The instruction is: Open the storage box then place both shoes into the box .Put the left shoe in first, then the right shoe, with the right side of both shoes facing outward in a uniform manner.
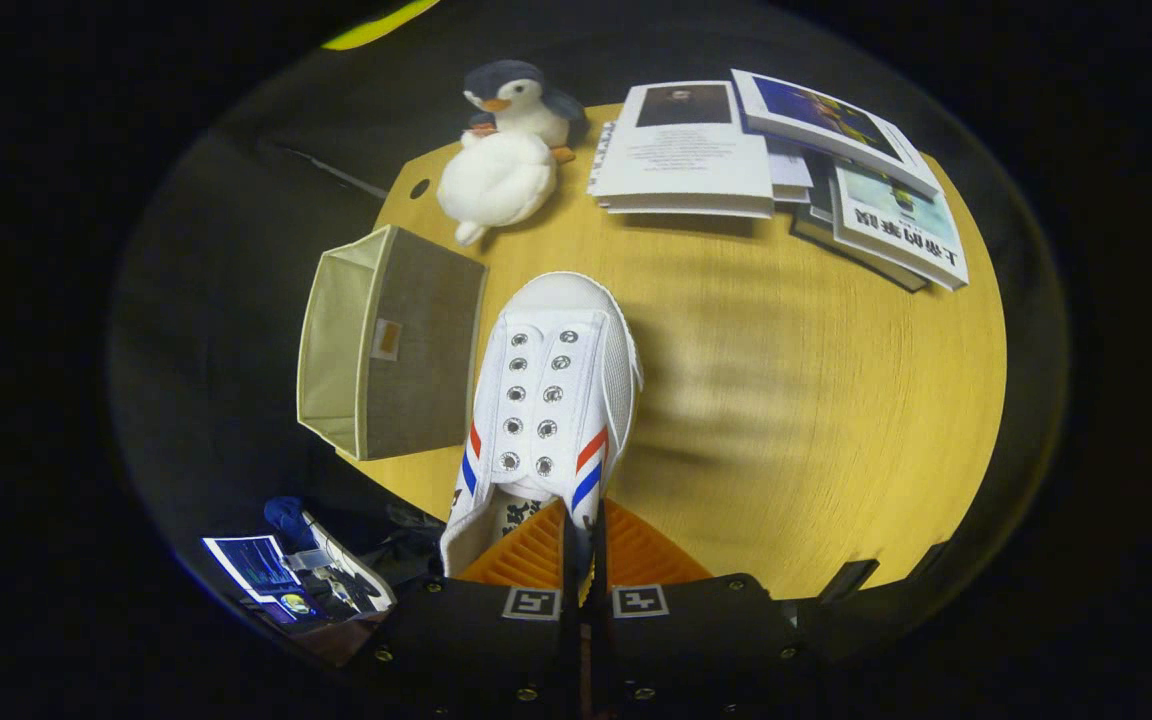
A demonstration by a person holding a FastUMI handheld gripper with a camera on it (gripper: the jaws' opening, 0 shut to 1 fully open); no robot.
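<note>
Landmark for all placements: the white shoe held ahead of the fingers.

1. Round wooden table (pixel 816 420). Beneath and on all sides of the shoe; bears every item listed below.

2. Stack of books and booklets (pixel 786 170). Well beyond the shoe's toe and off to its right, fanned out flat near the far rim of the table.

3. Fabric storage box (pixel 386 345). Just beside the shoe on its left, lying tipped on its side near the table's rim, open mouth turned away from the shoe. Nothing visible inside as far as the interior shows. Already open, by the look of it.

4. White shoe (pixel 551 390). Canvas sneaker, laceless eyelets, red and blue stripes on both flanks, toe pointing away from the gripper. Appears lifted clear of the table, judging by the blurred shadow to its right. Left or right shoe: cannot tell for certain.

5. Plush toys: penguin (pixel 521 95) and white plush (pixel 496 180). Beyond the shoe's toe, slightly left, touching each other.

6. Gripper (pixel 584 545). Fingers drawn together and clamped on the rim of the shoe's collar at its right side, near the heel.

Progress, as judged: box opened; one shoe gripped and in carriage, not yet in the box. Left to do: seat this shoe with right side outward, then fetch and seat the second likewise.
</note>
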